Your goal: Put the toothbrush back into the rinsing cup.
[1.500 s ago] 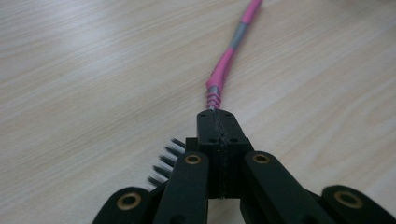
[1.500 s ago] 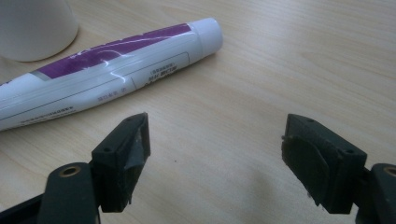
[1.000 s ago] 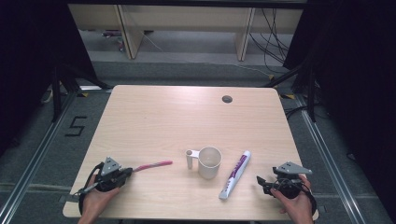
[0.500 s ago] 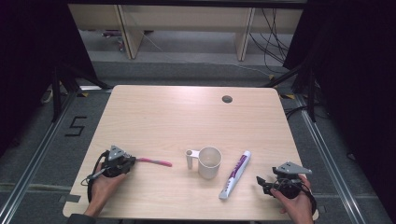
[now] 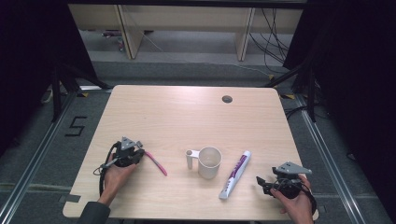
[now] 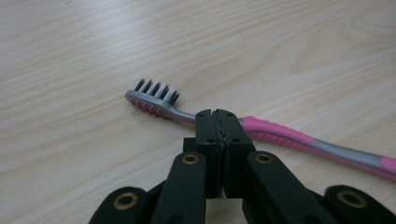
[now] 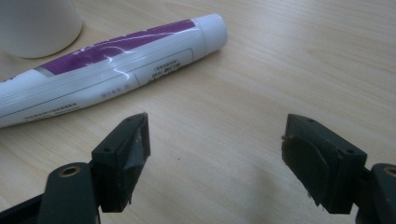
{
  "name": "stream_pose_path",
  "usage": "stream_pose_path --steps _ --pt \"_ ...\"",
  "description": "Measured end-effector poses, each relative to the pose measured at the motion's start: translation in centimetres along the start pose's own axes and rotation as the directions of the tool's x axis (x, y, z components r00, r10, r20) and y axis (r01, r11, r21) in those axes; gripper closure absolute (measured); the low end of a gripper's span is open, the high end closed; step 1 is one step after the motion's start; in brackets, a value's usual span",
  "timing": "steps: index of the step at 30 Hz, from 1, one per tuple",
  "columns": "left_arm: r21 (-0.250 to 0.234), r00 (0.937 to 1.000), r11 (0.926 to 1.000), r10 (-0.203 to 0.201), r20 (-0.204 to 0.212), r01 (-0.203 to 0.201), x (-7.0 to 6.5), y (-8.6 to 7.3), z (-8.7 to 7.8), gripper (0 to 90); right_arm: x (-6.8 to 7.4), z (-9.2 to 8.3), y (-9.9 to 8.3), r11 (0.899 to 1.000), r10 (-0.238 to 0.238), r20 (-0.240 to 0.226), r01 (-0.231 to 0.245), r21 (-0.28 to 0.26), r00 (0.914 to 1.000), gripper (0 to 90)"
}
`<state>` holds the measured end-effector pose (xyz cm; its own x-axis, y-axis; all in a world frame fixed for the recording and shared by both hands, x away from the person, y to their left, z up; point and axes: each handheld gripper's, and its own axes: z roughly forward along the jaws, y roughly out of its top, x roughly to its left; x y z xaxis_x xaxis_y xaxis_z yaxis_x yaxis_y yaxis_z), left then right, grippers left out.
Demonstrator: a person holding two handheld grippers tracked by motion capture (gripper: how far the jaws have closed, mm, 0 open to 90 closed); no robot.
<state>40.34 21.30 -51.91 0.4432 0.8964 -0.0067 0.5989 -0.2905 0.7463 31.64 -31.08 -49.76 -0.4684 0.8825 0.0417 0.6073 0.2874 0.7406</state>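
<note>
Toothbrush (image 6: 261, 133) lies lower left on the table (image 5: 187, 116), seemingly clamped by the left gripper (image 6: 217, 119), jaws together; the right gripper (image 7: 215, 140) gapes near the toothpaste tube (image 7: 107, 70).

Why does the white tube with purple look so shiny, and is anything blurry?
In the right gripper view, light glints off the white and purple plastic toothpaste tube; its far left end looks soft. In the left gripper view, the pink and grey toothbrush looks sharp.
</note>
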Motion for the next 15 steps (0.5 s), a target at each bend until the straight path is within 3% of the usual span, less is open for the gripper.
stream_pose_path --steps 1,3,7,11,12,15 --pt "0.014 0.9998 0.9997 0.018 0.003 -0.018 0.0 0.2 0.1 87.7 0.0 0.0 0.0 1.000 0.000 0.000 0.000 0.000 1.0000 24.6" --pt "0.002 1.0000 1.0000 0.001 0.003 -0.001 -0.3 0.4 0.4 87.7 0.0 0.0 0.0 1.000 0.001 -0.001 -0.001 0.000 1.0000 24.5" --pt "0.017 0.9997 0.9996 0.024 0.010 -0.024 -0.5 0.8 0.6 86.9 0.0 0.0 0.0 1.000 0.005 0.005 -0.005 0.012 1.0000 24.6" --pt "0.011 1.0000 0.9999 -0.003 0.004 0.003 -0.7 1.1 0.2 78.6 0.0 0.0 0.0 1.000 0.001 -0.003 -0.001 0.000 1.0000 24.6" --pt "0.010 0.9998 0.9998 -0.019 -0.009 0.019 -0.8 1.2 0.1 73.8 0.0 0.0 0.0 1.000 0.002 -0.003 -0.002 0.001 1.0000 24.6" --pt "0.008 0.9970 0.9971 -0.076 0.017 0.076 -1.1 1.6 -0.3 64.8 0.0 0.0 0.0 1.000 0.000 -0.004 0.000 0.009 1.0000 24.6"
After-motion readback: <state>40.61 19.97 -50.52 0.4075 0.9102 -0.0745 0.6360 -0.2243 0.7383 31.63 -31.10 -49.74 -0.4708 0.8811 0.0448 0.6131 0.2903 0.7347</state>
